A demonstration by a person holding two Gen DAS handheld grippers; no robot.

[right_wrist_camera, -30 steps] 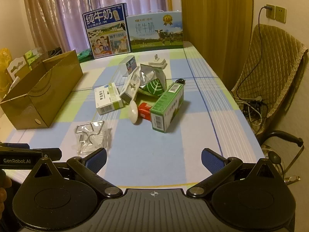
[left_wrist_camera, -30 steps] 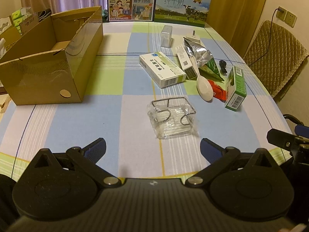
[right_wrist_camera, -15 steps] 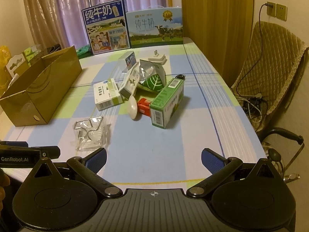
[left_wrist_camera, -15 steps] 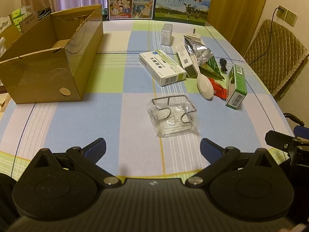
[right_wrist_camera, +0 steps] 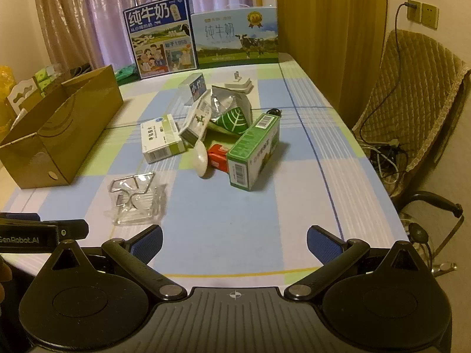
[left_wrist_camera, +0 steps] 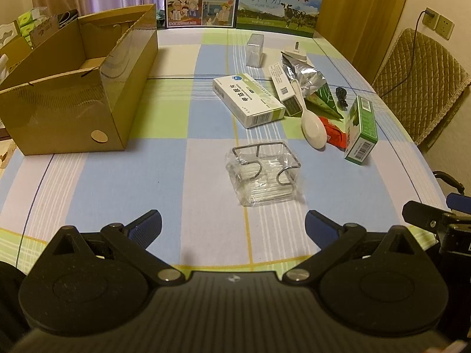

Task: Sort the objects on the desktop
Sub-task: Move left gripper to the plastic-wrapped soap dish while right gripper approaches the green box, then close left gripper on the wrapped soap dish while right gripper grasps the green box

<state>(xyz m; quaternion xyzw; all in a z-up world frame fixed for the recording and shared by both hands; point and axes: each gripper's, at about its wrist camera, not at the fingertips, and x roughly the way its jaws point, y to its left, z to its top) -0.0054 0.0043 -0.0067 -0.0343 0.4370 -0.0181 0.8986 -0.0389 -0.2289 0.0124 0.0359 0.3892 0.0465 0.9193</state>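
Hand-held grippers, left and right, stay spread apart, nearer the clear holder.

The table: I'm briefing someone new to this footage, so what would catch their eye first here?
Probably the jumble of small packages mid-table: a white medicine box, a white spoon and a green carton lying close together. An open cardboard box sits at the left edge, and a clear holder with a wire frame lies alone nearest the left gripper. Two big milk cartons stand at the far end.
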